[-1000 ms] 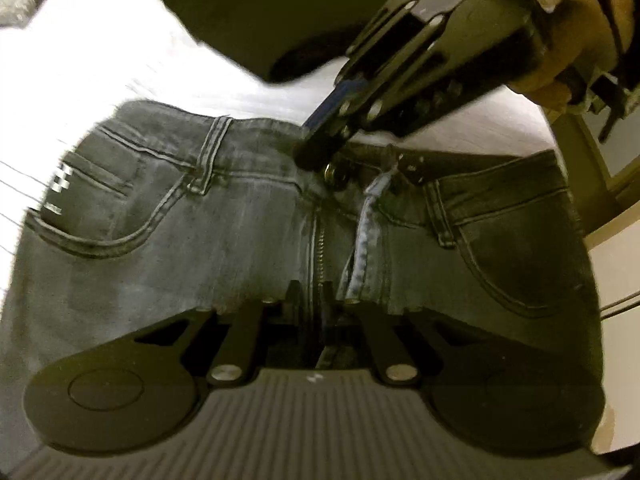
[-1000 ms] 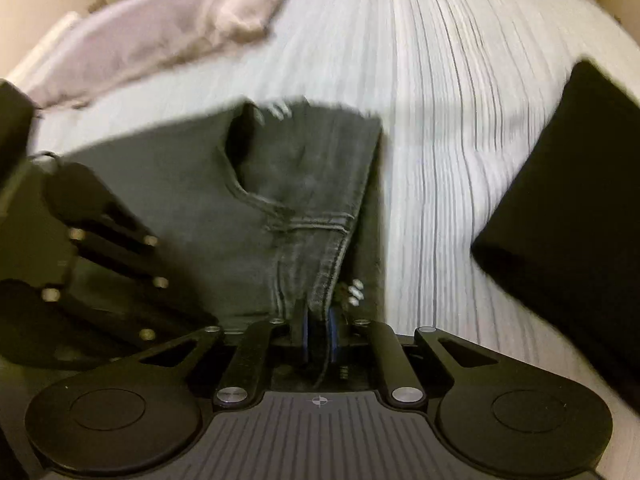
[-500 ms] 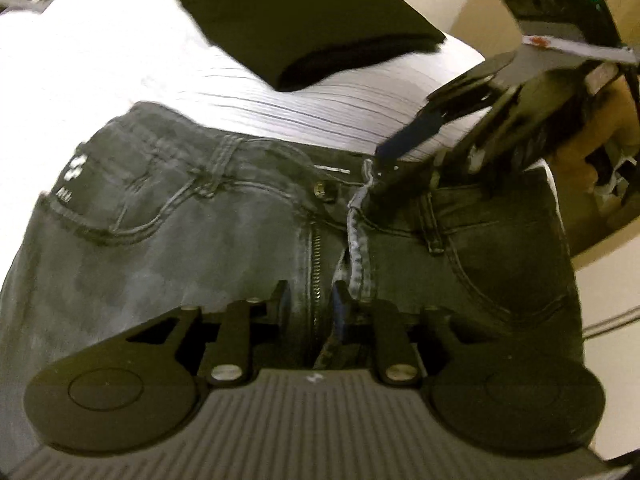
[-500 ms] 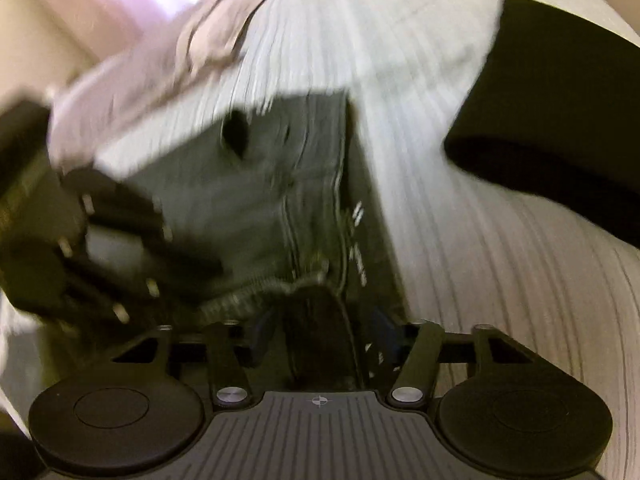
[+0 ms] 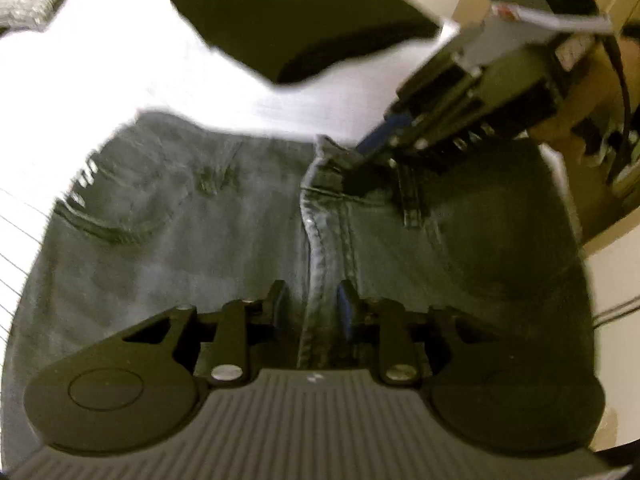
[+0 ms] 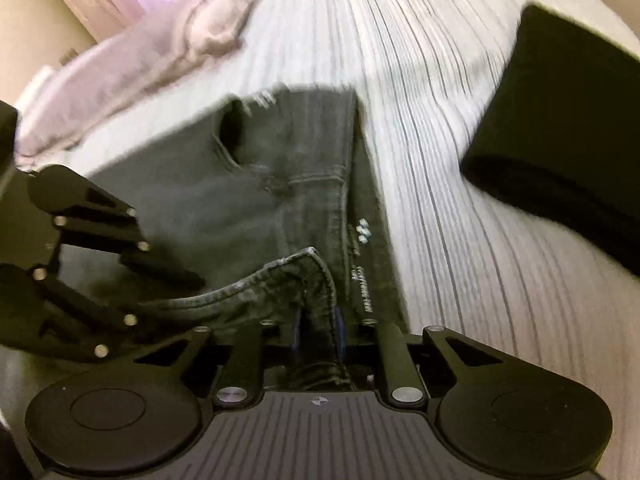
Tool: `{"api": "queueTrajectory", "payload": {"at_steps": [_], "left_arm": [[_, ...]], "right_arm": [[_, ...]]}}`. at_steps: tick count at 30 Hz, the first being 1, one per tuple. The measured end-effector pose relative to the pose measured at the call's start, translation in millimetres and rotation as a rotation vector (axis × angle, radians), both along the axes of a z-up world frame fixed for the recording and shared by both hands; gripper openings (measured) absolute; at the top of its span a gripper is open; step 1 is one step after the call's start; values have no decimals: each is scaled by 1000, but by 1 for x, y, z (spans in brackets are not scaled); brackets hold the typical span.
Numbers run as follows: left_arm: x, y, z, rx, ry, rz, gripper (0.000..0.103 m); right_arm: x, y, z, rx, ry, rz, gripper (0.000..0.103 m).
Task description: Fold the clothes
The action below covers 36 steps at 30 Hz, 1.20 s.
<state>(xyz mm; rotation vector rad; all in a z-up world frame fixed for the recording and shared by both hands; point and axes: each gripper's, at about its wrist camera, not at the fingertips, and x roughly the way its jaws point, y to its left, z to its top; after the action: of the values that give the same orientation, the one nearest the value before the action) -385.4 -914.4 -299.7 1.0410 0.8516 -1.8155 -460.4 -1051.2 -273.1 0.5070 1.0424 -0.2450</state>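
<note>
Right tongs (image 6: 316, 332) pinch jeans (image 5: 240, 232) waistband; left tongs (image 5: 312, 304) seemingly parted, blurred.

Grey jeans (image 5: 224, 240), black folded garment (image 5: 304, 20), white grey-striped sheet (image 6: 460, 240).

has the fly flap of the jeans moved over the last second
Yes. The right hand-held gripper has pulled the fly flap across the jeans, covering the zipper and button.

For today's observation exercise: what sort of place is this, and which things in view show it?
Probably a bedroom: grey jeans lie on a striped bedsheet, with a folded black garment and a pinkish pillow or blanket nearby.
</note>
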Motion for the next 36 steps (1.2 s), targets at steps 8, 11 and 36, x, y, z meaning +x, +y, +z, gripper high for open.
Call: {"api": "queueTrajectory", "payload": {"at_steps": [8,11,36], "left_arm": [[18,28,20,-47,-17,60,25],[38,52,26,-50,-63,120,25],[195,550,49,100,-356,474,33]], "right_arm": [[-39,38,46,-79,-74,-150,42],[-59,68,58,-51,-129,-238,42],[3,405,13,-71,114,-239,72]]}}
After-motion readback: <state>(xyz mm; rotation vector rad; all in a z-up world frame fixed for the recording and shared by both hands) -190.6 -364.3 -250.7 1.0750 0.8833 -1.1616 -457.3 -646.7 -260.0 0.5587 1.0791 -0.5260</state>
